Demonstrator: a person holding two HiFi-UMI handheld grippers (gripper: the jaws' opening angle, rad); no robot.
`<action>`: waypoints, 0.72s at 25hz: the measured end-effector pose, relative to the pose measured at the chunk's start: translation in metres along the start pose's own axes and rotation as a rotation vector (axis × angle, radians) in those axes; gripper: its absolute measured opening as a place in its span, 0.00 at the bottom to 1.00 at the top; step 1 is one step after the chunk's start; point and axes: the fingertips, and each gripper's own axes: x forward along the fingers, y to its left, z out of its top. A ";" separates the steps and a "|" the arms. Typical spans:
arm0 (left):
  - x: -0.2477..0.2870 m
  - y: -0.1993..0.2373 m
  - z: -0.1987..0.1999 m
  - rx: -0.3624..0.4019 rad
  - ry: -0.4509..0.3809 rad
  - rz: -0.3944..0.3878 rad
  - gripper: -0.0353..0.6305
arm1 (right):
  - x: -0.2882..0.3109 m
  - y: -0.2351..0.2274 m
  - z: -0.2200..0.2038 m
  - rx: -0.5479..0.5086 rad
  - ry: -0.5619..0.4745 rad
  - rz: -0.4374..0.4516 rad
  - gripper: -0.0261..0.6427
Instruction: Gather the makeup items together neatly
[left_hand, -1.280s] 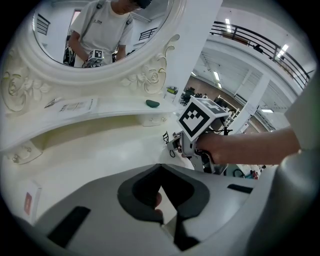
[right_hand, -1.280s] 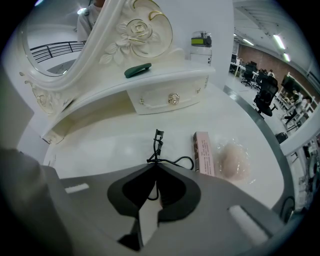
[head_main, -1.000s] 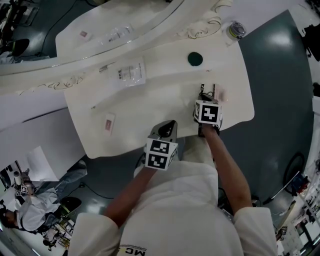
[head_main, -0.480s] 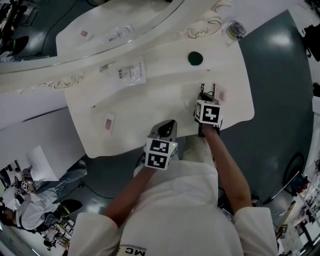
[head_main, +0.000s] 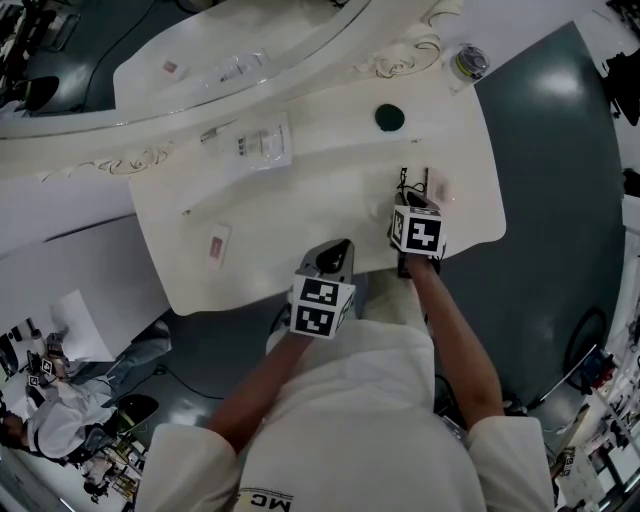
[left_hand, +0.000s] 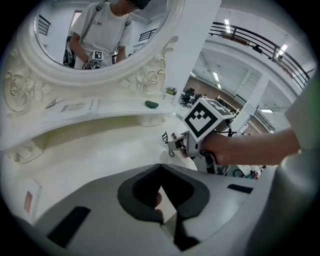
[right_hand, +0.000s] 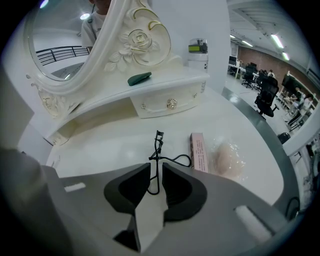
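A black eyelash curler (right_hand: 156, 160) lies on the white vanity top (head_main: 300, 200). Its handle loops sit between the jaws of my right gripper (right_hand: 156, 177), which have just been opening and stand apart without pressing on it. Just right of the curler are a slim pink box (right_hand: 199, 151) and a pale sponge in clear wrap (right_hand: 228, 160). In the head view the right gripper (head_main: 408, 198) hangs over this group. My left gripper (head_main: 335, 255) is shut and empty at the table's front edge, its jaws (left_hand: 161, 192) closed together.
A dark green item (head_main: 389, 118) lies on the raised shelf and a clear packet (head_main: 262, 143) further left. A small pink packet (head_main: 216, 247) and a thin stick (head_main: 186, 212) lie at the table's left. A jar (head_main: 469, 62) stands at the back right corner. The mirror's ornate frame (right_hand: 135, 40) rises behind.
In the head view the right gripper's marker cube has tipped slightly. The left gripper and the items on the table have not visibly moved.
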 end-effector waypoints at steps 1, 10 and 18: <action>0.000 -0.001 0.000 0.001 -0.001 -0.001 0.05 | -0.001 0.000 0.000 0.001 -0.003 0.000 0.14; -0.006 0.001 0.004 0.004 -0.024 0.003 0.05 | -0.022 0.007 0.002 -0.081 -0.045 -0.018 0.07; -0.015 0.007 0.006 -0.008 -0.050 0.019 0.05 | -0.040 0.022 -0.009 -0.146 -0.056 0.041 0.04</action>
